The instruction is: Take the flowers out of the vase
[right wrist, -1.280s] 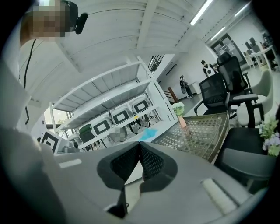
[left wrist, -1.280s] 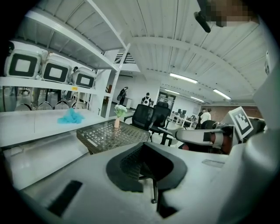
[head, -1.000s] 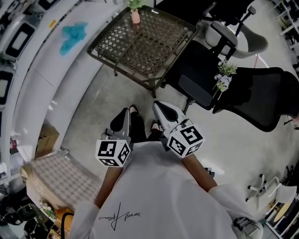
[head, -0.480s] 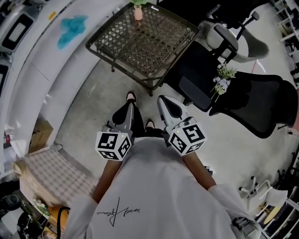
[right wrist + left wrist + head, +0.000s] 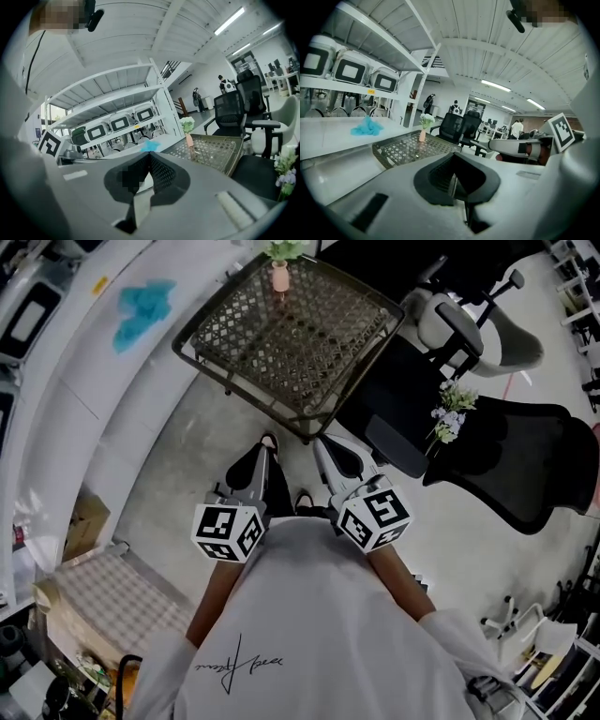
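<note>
A small pink vase with white-green flowers stands near the far edge of a lattice-top table. Both grippers are held in front of the person's chest, well short of the table's near corner. My left gripper is shut and empty; my right gripper also shows its jaws together with nothing between them. In the left gripper view the vase and flowers lie far ahead beyond my left gripper. The right gripper view has the vase far past my right gripper.
Black office chairs crowd the table's right side, and a bunch of pale flowers lies on one. A white counter with a blue cloth curves along the left. A checked bench sits at lower left.
Both grippers have moved forward together toward the table, and its near corner now lies closer to their tips. The jaws have stayed together.
</note>
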`<state>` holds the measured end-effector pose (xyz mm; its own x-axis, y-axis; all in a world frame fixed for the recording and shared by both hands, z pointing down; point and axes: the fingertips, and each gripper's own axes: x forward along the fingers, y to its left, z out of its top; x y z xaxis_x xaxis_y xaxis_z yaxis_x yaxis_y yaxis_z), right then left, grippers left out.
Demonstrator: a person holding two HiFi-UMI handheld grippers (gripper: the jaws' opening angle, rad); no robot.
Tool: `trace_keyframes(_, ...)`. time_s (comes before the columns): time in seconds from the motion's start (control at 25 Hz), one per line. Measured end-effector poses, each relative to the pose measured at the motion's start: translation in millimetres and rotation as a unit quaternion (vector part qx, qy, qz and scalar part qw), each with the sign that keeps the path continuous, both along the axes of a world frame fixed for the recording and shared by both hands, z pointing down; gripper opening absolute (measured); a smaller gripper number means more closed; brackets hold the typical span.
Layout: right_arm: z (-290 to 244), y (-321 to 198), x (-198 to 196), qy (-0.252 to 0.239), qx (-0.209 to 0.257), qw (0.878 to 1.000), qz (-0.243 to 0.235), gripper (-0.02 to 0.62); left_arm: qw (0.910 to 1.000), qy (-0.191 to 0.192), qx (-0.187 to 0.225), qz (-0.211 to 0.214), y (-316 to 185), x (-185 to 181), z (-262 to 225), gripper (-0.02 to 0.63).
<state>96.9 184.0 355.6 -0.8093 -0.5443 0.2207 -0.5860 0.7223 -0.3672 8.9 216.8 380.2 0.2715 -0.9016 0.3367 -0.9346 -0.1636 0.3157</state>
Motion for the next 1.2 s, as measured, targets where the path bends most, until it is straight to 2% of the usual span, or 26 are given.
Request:
trace_keyframes(0.8, 1, -108, -89, 0.017, -0.018, 0.999, 0.023, 0.006, 0.9990, 0.029, -0.009, 0.034, -125, -86, -7, -0.002)
trace_keyframes(1.2, -3, -150, -141, 0.033, -0.011, 0.999, 0.042, 0.006, 0.9965, 0.045, -0.006, 0.070, -180, -134, -7, -0.002)
